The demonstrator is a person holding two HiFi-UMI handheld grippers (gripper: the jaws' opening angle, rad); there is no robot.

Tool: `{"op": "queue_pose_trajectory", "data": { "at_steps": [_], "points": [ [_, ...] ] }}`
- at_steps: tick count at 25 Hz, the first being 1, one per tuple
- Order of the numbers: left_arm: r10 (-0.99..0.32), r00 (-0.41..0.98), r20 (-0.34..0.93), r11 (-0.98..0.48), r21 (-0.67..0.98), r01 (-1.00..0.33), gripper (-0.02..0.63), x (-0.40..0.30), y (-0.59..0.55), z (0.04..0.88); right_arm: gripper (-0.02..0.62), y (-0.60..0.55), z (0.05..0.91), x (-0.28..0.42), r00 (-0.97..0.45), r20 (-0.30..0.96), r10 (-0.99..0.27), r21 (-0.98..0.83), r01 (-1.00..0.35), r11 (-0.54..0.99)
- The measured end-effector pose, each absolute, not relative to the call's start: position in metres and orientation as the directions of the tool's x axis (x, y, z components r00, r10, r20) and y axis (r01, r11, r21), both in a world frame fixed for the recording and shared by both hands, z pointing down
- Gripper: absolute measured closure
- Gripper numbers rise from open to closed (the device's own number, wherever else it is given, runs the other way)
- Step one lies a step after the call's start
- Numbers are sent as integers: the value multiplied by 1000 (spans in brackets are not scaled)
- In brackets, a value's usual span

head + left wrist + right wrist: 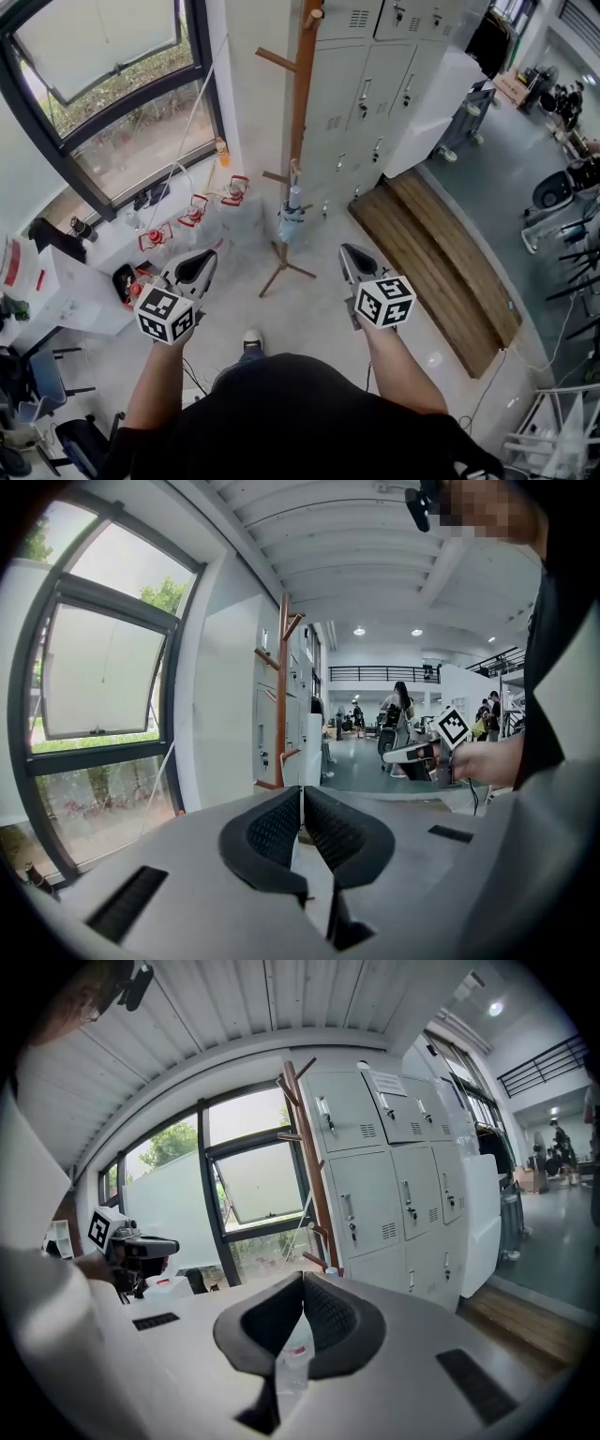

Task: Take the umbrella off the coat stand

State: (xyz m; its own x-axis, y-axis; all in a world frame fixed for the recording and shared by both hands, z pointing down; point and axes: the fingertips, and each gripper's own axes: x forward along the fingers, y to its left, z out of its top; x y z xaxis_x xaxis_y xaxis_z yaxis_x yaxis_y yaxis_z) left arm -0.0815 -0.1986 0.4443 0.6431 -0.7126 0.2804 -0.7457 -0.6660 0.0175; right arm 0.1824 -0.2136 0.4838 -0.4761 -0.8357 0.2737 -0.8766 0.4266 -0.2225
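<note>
— Whereabouts of the umbrella (292, 220)?

— Hanging from a low peg of the wooden coat stand (300, 103), just above the stand's spread feet. Folded, pale blue, pointing down. Not yet taken off.

— Why there?

— Probably hooked low for easy reach and to hang clear of the floor. A guess only.

— And the tools?

— Left tool (208, 257) and right tool (346, 249) held out side by side, well short of the stand, aimed toward it from either side of the umbrella. Pads pressed together at the tips on both, with nothing gripped. Looks like an approach stance, judging by the aim. Would need opening before any grasp, then a lift to free the umbrella from the peg.

— Any containers nearby?

— Clear jugs (195, 210) with red handles, lined up on the floor below the window (112, 103). Contents impossible to tell. One small orange bottle (221, 150) by the sill. Grey lockers (375, 84) right beside the stand, all shut, insides hidden.
</note>
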Motion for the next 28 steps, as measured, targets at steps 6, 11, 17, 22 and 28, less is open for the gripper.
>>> {"op": "queue_pose_trajectory", "data": {
  "at_steps": [6, 11, 17, 22, 28],
  "points": [
    [-680, 674, 288, -694, 45, -719, 572, -96, -248, 453, 581, -257, 488, 167, -439, 284, -853, -214, -896, 390],
    [-663, 692, 286, -712, 46, -701, 572, -115, -284, 453, 580, -288, 492, 154, -406, 302, -862, -203, -911, 358],
    [-645, 711, 280, -729, 55, -682, 572, -138, -324, 451, 578, -317, 492, 131, -392, 310, -866, -192, -918, 347],
    [-617, 737, 275, -754, 63, -654, 572, -150, -351, 454, 571, -337, 498, 120, -360, 321, -876, -170, -932, 321],
    [-592, 759, 272, -775, 66, -628, 572, -171, -378, 458, 569, -352, 504, 104, -329, 330, -885, -158, -943, 292]
  ]
}}
